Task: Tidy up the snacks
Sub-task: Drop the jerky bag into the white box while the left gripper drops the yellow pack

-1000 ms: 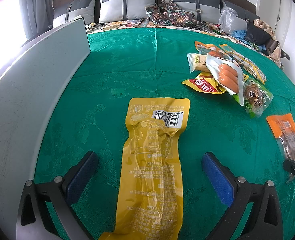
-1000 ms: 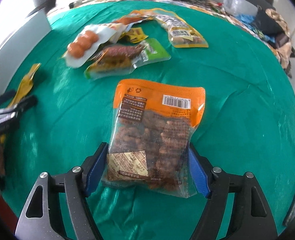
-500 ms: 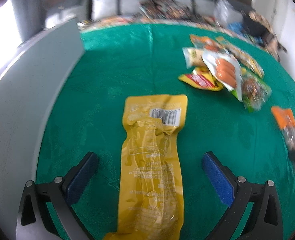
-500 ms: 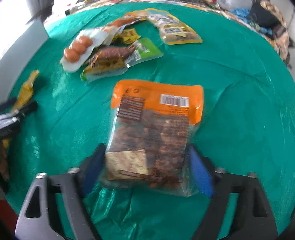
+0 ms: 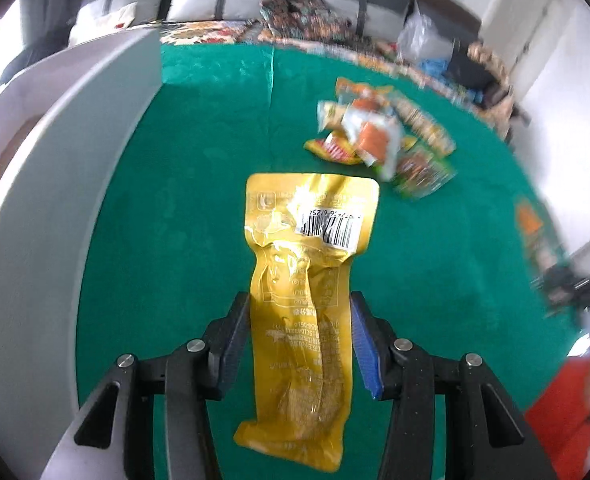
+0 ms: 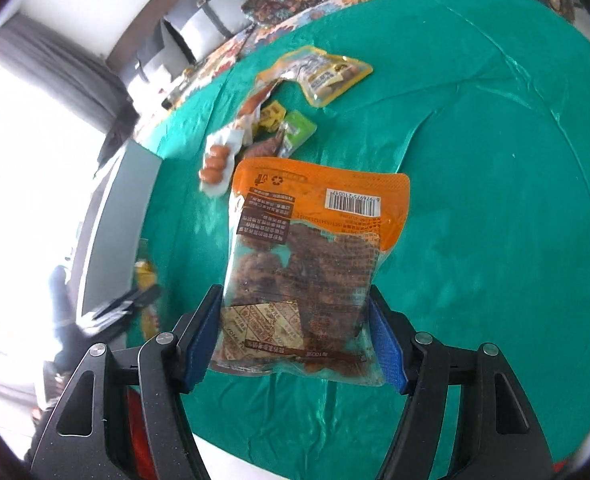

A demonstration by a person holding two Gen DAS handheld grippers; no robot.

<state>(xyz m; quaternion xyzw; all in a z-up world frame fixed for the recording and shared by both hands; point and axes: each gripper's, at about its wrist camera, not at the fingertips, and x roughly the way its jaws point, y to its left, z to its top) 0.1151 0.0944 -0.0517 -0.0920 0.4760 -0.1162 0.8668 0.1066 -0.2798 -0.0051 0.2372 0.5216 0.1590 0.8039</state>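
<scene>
We hold the left gripper (image 5: 299, 332) with its fingers (image 5: 362, 344) closed against both edges of the yellow packet (image 5: 307, 280), which extends toward 12 o'clock above the green cover (image 5: 199, 200). The right gripper (image 6: 295, 336) likewise clamps the orange packet (image 6: 311, 256). The snack pile (image 5: 379, 140) lies at 1 o'clock; a grey board (image 5: 55, 160) stands at 10 o'clock.

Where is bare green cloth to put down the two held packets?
Free: between the grey board and the long yellow packet; also right of the orange-topped clear packet. Crowded: the snack pile.
</scene>
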